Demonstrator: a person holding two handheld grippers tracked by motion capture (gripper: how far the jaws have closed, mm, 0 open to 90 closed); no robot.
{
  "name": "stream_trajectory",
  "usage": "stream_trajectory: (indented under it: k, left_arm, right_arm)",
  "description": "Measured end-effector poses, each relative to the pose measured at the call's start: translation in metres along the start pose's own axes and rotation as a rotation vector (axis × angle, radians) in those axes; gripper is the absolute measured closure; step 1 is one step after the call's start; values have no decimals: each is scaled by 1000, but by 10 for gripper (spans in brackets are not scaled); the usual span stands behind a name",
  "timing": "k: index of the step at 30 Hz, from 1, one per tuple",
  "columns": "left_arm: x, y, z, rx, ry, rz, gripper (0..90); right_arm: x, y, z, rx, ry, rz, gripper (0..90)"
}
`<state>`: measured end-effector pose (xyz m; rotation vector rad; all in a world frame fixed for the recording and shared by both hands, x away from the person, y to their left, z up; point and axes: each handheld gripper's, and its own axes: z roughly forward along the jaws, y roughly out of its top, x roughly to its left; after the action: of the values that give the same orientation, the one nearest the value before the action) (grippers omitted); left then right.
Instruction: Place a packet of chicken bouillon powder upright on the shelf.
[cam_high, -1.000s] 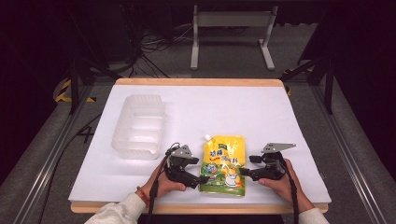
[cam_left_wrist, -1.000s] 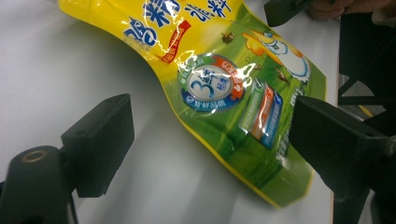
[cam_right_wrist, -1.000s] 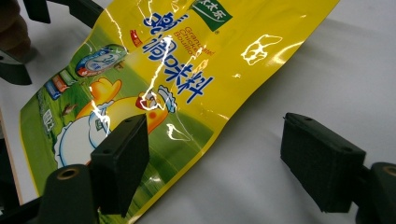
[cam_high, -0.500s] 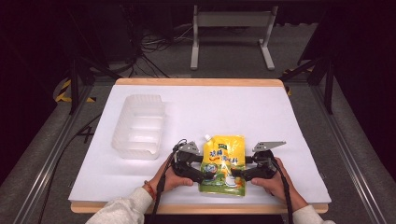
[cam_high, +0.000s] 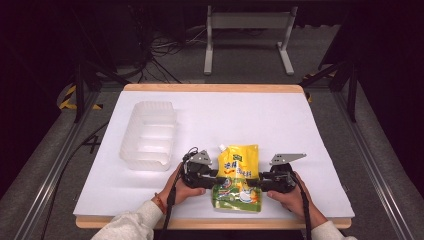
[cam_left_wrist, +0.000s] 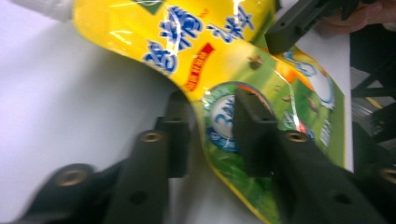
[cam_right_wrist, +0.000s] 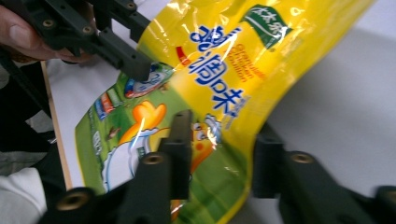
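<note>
High view: yellow pouch (cam_high: 236, 176) lying flat on table (cam_high: 280, 125), between left gripper (cam_high: 207, 176) and right gripper (cam_high: 260, 181), long axis running crosswise to both, spout end pointing away from person. Each gripper's jaws are straddling one side edge, open, not yet pinching. Both hands equally near. Clear tray (cam_high: 148, 135) sitting beyond left gripper, likely drop spot.

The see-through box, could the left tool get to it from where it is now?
Probably yes. The see-through box sits just beyond the left tool with bare white table between, but that tool straddles the yellow pouch edge now.
</note>
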<state>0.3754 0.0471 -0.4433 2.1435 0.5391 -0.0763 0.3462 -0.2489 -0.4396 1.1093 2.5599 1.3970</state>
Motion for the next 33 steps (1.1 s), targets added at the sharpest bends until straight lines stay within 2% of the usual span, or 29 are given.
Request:
stream_trajectory:
  k: [2, 3, 8, 11, 15, 16, 19, 23, 28, 29, 33]
  left_arm:
    - [1, 1, -4, -12, 3, 7, 792]
    - [1, 1, -4, -12, 3, 7, 804]
    - [-4, 7, -15, -41, 5, 51, 827]
    - [-6, 10, -21, -61, 11, 57, 840]
    - [-10, 13, -28, -71, 33, 85, 852]
    - [-11, 14, -30, -76, 42, 101, 858]
    - [-13, 16, -35, -85, 63, 113, 865]
    - [-16, 19, -42, -92, 100, 141, 866]
    - [-17, 21, -48, -104, 121, 150, 858]
    - [-18, 21, -49, -103, 136, 159, 858]
    - [-19, 23, -53, -111, 153, 167, 852]
  right_arm:
    - [0, 0, -4, -25, -17, -5, 830]
    - [0, 0, -4, -25, -17, -5, 830]
    - [6, 3, -14, -98, -12, -31, 867]
    - [10, 5, -21, -146, 1, -39, 881]
    - [21, 9, -28, -187, 12, -81, 889]
    - [23, 10, -29, -194, 15, -88, 891]
    - [32, 13, -33, -218, 15, -121, 895]
    - [43, 17, -35, -238, 16, -186, 897]
    - [53, 21, -37, -255, 16, -236, 898]
    - [55, 22, -38, -262, 19, -242, 898]
    - [61, 25, -39, -274, 23, -265, 899]
